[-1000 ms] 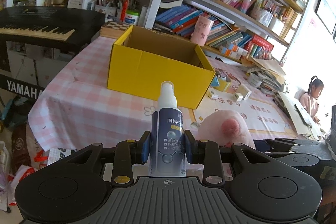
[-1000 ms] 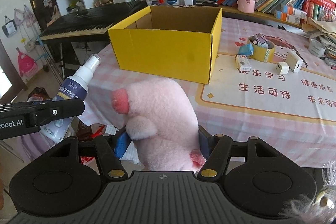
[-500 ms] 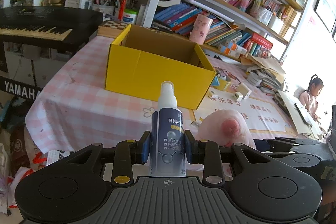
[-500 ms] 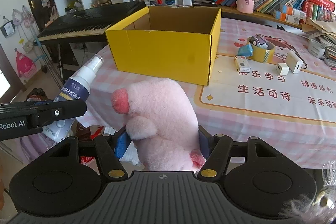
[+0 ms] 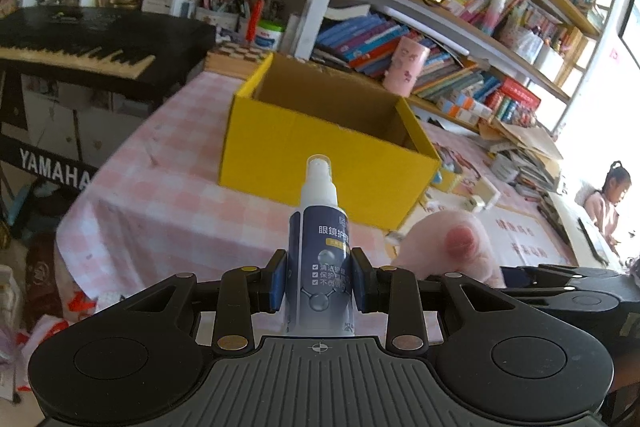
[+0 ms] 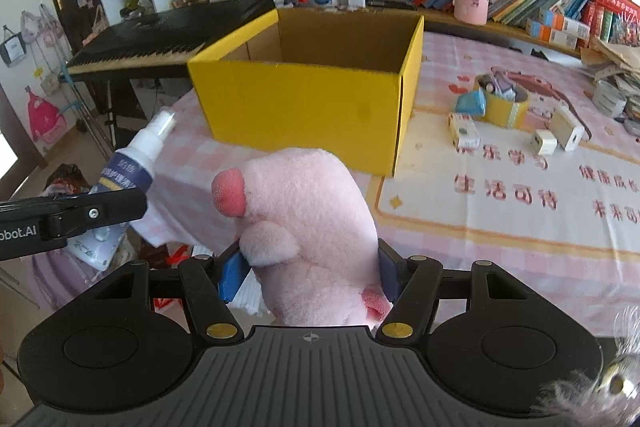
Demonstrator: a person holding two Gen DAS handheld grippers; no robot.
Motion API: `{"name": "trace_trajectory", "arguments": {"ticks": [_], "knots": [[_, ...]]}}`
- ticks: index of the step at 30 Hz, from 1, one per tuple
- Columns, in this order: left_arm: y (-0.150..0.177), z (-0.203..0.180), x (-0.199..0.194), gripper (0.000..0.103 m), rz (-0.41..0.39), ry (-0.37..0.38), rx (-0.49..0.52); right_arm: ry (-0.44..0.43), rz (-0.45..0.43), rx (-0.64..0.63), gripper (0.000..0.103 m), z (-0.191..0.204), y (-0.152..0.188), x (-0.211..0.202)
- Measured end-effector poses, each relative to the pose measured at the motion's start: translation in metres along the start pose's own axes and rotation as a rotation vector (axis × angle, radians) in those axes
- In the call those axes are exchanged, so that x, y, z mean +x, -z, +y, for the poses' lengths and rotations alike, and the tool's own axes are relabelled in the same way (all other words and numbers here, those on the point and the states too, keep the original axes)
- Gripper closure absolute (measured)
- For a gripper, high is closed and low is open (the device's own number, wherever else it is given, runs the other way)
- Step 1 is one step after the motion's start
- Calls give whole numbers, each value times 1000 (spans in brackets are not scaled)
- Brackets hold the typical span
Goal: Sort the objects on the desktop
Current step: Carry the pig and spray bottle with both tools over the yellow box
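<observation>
My left gripper (image 5: 319,285) is shut on a white and dark-blue spray bottle (image 5: 322,247), held upright in front of the table's near edge. My right gripper (image 6: 310,269) is shut on a pink plush pig (image 6: 304,227). The pig also shows in the left wrist view (image 5: 452,247), and the bottle in the right wrist view (image 6: 128,179). An open, empty yellow cardboard box (image 5: 320,147) stands on the pink checked tablecloth (image 5: 168,167) ahead of both grippers; it also shows in the right wrist view (image 6: 304,99).
Right of the box lie a yellow tape roll (image 6: 502,105), a blue item (image 6: 472,105) and small white chargers (image 6: 564,133) on a printed mat (image 6: 520,195). A black keyboard (image 5: 80,47) stands left of the table. Bookshelves (image 5: 440,27) run behind.
Both grippers have moved forward, closer to the yellow box, still holding the bottle and the pig. The box looks larger in both views.
</observation>
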State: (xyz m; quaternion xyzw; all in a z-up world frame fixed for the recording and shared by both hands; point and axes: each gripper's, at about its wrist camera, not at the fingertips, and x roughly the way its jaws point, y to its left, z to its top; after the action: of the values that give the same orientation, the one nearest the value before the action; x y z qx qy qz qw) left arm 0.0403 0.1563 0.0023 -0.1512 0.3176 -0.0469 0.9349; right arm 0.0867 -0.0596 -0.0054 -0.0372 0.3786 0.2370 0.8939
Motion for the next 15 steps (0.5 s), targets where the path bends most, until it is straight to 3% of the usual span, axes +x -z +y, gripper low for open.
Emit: {"name": "trace_trajectory", "arguments": {"ticks": [15], "knots": [[-96, -7, 49, 72, -165, -34, 53, -79, -146, -29, 42, -28, -101, 23]]}}
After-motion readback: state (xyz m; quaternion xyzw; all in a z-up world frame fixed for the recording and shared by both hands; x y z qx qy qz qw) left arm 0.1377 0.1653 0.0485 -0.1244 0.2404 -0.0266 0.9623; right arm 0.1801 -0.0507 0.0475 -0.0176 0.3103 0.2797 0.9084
